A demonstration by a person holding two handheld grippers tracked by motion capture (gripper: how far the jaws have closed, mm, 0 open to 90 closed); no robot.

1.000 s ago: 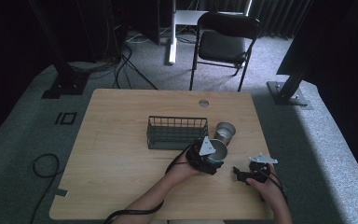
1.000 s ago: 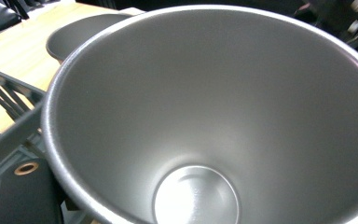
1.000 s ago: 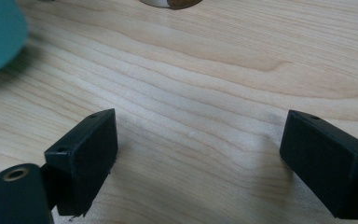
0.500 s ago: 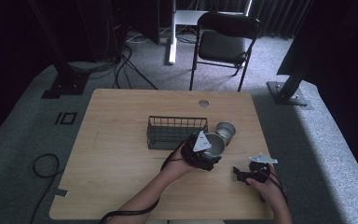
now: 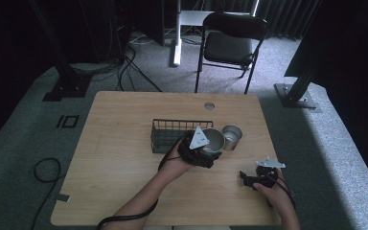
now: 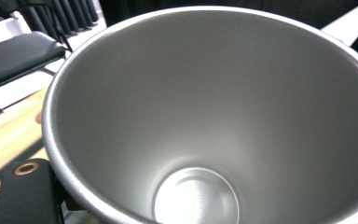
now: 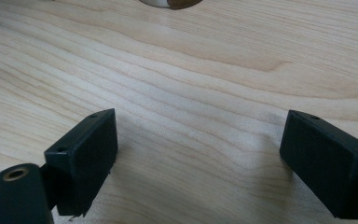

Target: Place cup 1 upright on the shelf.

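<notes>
Nearest the person, the right gripper (image 5: 247,178) rests low over the pale wood-grain desk (image 5: 120,143), its flat black jaws spread wide with nothing between them; in the right gripper view the bare grained boards run between the two blocky pads. A little farther in, the left gripper (image 5: 210,152) holds a large brushed-steel tapered cup (image 5: 214,140) by its rim, tipped so that the left gripper view looks straight down its smooth satin cone to the round flat bottom; the jaws appear closed on the wall of the cup, one inside and one out. Just beside it, to the right, stands a smaller shiny steel cup (image 5: 231,136), upright on the desk. Behind the left hand sits a dark wire basket (image 5: 172,132), rectangular and open-topped. The step in hand looks like carrying the large cup; the next move probably calls for lowering it, either over the smaller cup or into the basket.
</notes>
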